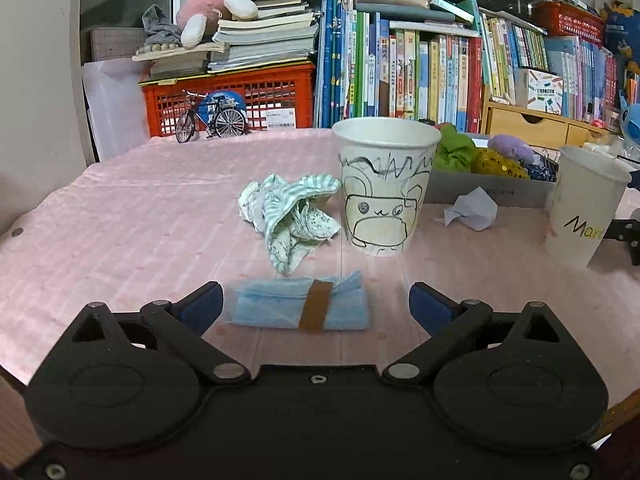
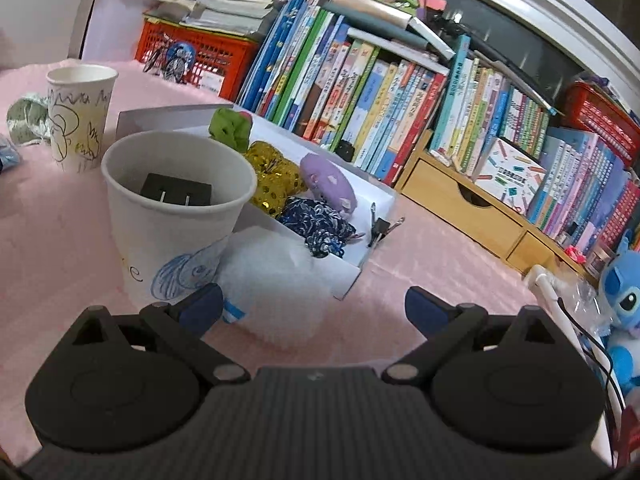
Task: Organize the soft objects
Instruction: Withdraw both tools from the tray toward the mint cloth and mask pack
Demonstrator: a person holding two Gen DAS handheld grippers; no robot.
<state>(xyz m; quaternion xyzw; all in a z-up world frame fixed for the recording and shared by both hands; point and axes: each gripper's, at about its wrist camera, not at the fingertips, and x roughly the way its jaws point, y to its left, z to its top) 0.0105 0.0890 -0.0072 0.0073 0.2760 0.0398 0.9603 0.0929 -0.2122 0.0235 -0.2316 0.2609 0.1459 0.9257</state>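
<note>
Left gripper (image 1: 316, 304): jaws spread wide, nothing held. Between the fingertips, just ahead, a folded blue cloth (image 1: 298, 308) with a brown band lies flat on the pink tablecloth (image 1: 120, 220). Beyond it sits a crumpled green-striped cloth (image 1: 290, 220). To its right, touching or just beside it, stands an upright doodled paper cup (image 1: 384, 184). Further right lies a crumpled pale tissue (image 1: 472, 208), in front of a grey tray (image 1: 492, 192).

Right gripper (image 2: 314, 306): jaws spread wide, nothing held. Ahead of the left fingertip stands a white paper cup (image 2: 172, 224) containing a black block. Between the fingertips, just ahead, a white fluffy item (image 2: 276, 280) rests against the cup and the white tray (image 2: 344, 276). The tray holds, far to near, a green cloth (image 2: 232, 126), a gold sequin item (image 2: 272, 178), a purple plush (image 2: 328, 182) and a blue patterned cloth (image 2: 320, 226). At far right, a blue plush toy (image 2: 622, 304) sits well apart.
</note>
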